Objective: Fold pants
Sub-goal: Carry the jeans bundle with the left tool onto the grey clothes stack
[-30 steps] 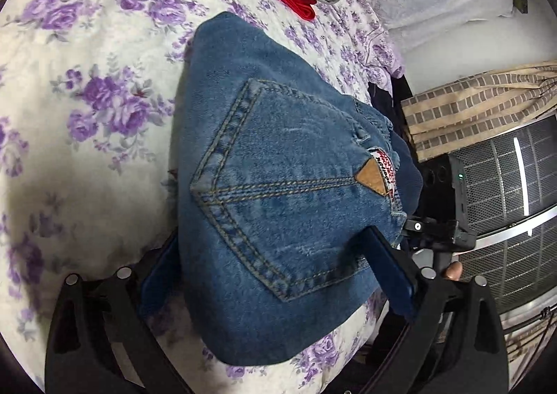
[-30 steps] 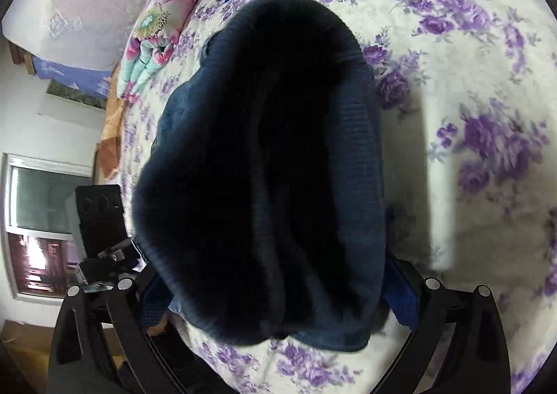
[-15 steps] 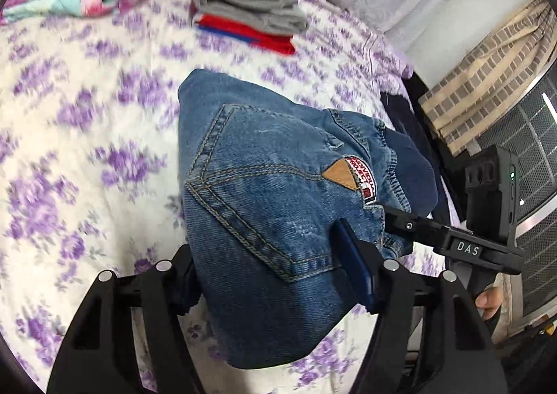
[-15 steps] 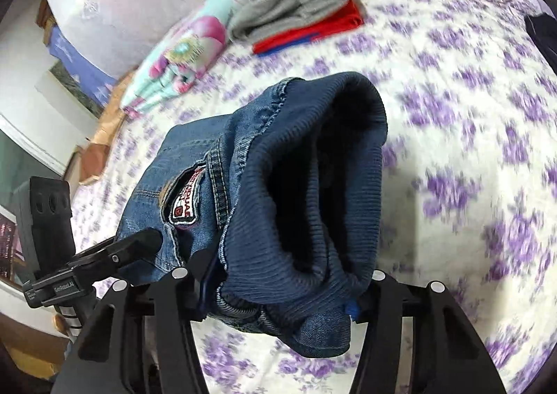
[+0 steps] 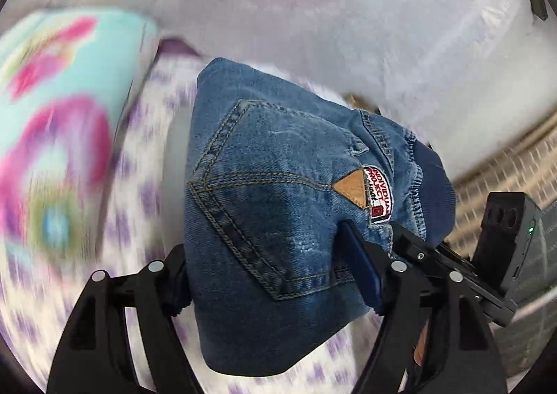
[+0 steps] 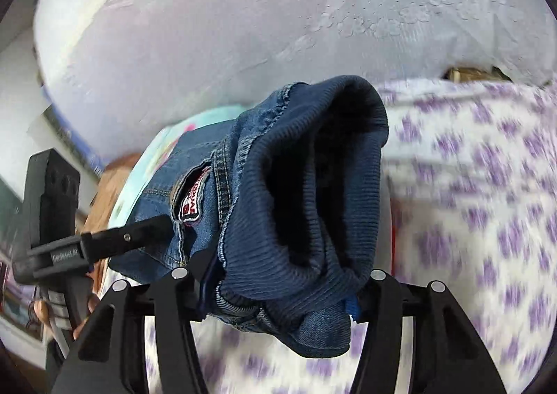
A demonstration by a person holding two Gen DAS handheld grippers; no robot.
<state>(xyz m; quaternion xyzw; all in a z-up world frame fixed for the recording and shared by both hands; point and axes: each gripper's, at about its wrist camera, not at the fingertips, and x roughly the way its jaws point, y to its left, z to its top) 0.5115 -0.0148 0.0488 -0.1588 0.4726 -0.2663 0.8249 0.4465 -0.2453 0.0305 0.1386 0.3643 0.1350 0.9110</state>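
Observation:
The folded blue denim pants (image 5: pixel 278 192) are held up above the floral bed sheet (image 5: pixel 139 136), back pocket and red-white label facing the left wrist view. My left gripper (image 5: pixel 275 275) is shut on the pants at the pocket side. My right gripper (image 6: pixel 278 293) is shut on the pants (image 6: pixel 299 192) at the dark ribbed waistband. The right gripper shows in the left wrist view (image 5: pixel 452 265), and the left gripper shows in the right wrist view (image 6: pixel 115 240). Both views are motion-blurred.
A turquoise and pink blanket (image 5: pixel 62 122) lies to the left on the bed. A large white lace-covered pillow or headboard (image 6: pixel 278 28) fills the background. Striped curtain (image 5: pixel 504 167) is at the right.
Both grippers have lifted the pants higher and tilted toward the head of the bed. The grey and red clothes stack has dropped out of view; the blanket now looms large.

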